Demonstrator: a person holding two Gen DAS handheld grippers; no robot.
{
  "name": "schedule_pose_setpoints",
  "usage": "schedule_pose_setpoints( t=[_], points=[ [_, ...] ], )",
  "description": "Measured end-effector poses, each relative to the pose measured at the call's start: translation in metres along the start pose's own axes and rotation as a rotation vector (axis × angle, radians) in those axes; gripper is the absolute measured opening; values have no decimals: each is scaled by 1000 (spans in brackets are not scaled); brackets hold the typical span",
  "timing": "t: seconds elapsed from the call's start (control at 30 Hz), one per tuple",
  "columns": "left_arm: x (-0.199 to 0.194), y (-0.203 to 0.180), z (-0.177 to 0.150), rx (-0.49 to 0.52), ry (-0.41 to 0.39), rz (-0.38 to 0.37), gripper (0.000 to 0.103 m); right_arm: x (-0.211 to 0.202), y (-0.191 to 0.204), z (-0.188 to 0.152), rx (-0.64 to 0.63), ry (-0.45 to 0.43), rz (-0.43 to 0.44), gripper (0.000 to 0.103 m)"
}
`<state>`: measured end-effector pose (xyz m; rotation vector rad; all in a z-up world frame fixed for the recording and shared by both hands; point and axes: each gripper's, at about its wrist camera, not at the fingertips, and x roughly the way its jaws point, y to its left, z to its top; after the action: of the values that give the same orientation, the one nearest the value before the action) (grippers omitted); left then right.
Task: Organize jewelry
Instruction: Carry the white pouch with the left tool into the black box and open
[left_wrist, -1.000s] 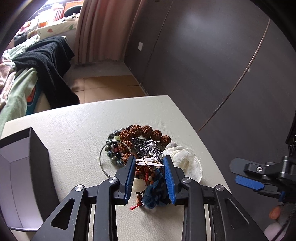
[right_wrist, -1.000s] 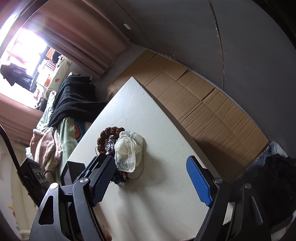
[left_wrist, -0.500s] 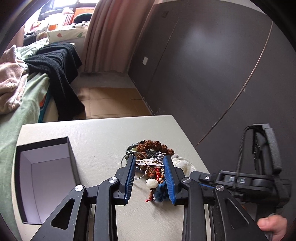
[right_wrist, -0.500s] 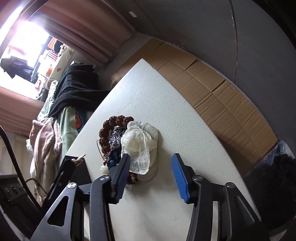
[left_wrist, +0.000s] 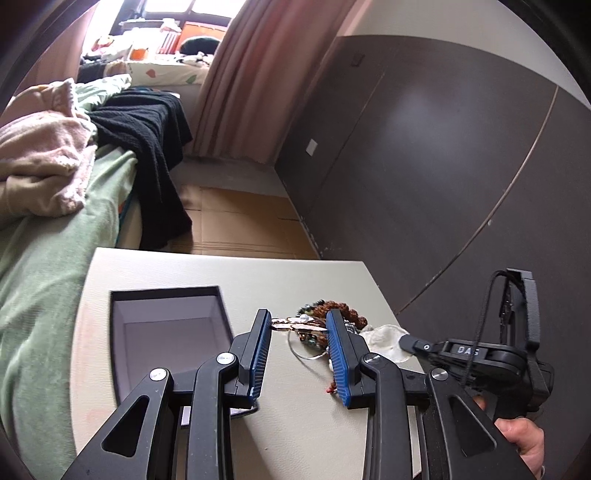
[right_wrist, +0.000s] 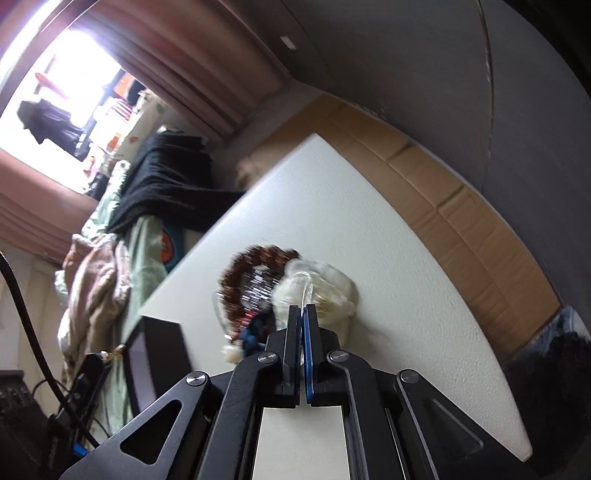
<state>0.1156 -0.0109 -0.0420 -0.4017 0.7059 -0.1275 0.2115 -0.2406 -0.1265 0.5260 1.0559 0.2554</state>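
Note:
My left gripper (left_wrist: 298, 320) is shut on a slender gold piece with a pearl (left_wrist: 300, 325), which spans its blue pads above the white table (left_wrist: 314, 424). An open black box (left_wrist: 166, 292) with a pale lining stands just left of it. Behind lies the jewelry pile (left_wrist: 341, 308): a brown bead bracelet (right_wrist: 258, 256), dark beads, a thin wire ring (left_wrist: 306, 354) and a blue tassel (right_wrist: 255, 330). My right gripper (right_wrist: 303, 309) is shut, pinching the edge of the white pouch (right_wrist: 325, 284) beside the pile; its tip (left_wrist: 405, 339) shows on the pouch (left_wrist: 384, 338) in the left wrist view.
A bed with a green sheet (left_wrist: 44, 277), pink cloth and a black garment (left_wrist: 147, 129) borders the table's left side. Flattened cardboard (right_wrist: 480, 229) covers the floor beyond the far edge. Dark wardrobe panels (left_wrist: 424, 166) rise at the right. A person's hand (left_wrist: 524, 439) holds the right gripper.
The left gripper has lifted off the pile with the gold piece and drawn back beside the box. The right gripper has moved onto the white pouch and closed from wide open to shut.

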Motion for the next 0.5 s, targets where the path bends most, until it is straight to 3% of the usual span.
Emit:
schedule_pose_setpoints(
  t=[0.5],
  points=[
    [-32, 64, 20, -132, -68, 53, 32, -18, 74, -20, -148, -119, 246, 3]
  ],
)
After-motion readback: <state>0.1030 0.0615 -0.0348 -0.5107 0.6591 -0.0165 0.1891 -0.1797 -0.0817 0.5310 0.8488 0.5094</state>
